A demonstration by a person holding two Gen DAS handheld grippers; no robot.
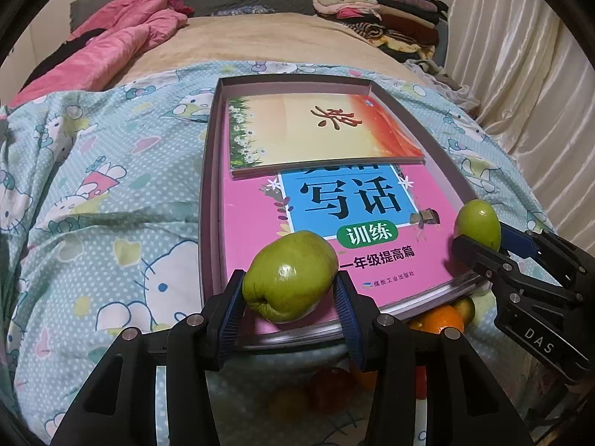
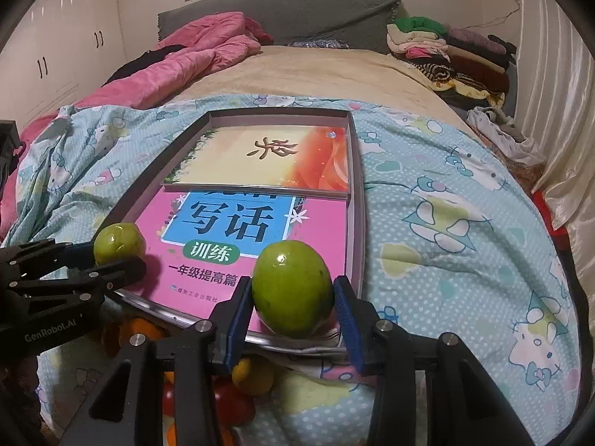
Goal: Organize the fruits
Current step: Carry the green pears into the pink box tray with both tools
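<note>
The left gripper (image 1: 290, 293) points forward and steeply down, its two blue-padded fingers (image 1: 231, 306) pressed against either side of a green fruit (image 1: 290, 277) held between them. The right gripper (image 2: 293, 293) sits just beside it at much the same downward slant, pads (image 2: 349, 312) likewise clamped on a second green fruit (image 2: 293, 288) (a rounder one). Each gripper shows in the other's camera from the side, black linkage arms angled inward, fingertips near each other but apart.
</note>
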